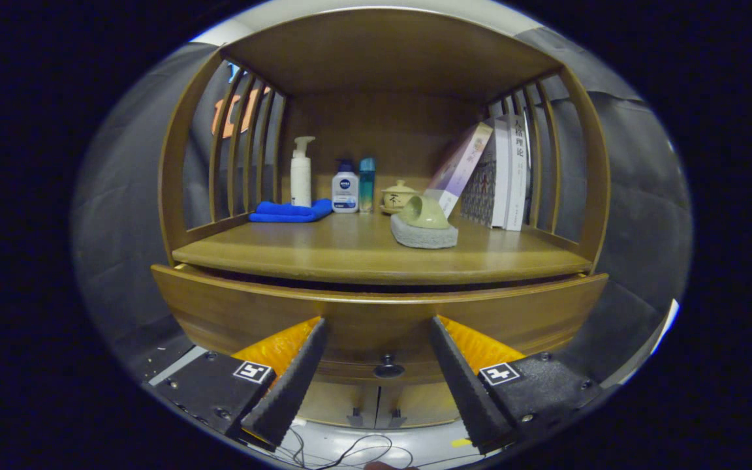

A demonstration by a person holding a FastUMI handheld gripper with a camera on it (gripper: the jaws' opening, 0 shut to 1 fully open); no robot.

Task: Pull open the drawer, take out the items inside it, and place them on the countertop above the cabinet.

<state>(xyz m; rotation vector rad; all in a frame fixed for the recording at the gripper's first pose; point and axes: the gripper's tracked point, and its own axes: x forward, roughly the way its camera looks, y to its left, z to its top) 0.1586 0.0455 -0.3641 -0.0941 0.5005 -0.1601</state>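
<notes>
The wooden cabinet's drawer (232,313) stands pulled out a little, with a dark gap between its top edge and the countertop (324,251) above. Its inside is hidden from here. The small dark knob (388,369) on the drawer front lies between my two fingers, and neither finger touches it. My gripper (378,322) is open, its tips level with the drawer front, and holds nothing.
On the countertop stand a blue folded cloth (291,211), a white pump bottle (301,171), two small bottles (344,189), a lidded ceramic cup (397,194), a green piece on a grey pad (423,236) and leaning books (503,173). Lower cabinet doors (376,408) and floor cables (350,450) lie below.
</notes>
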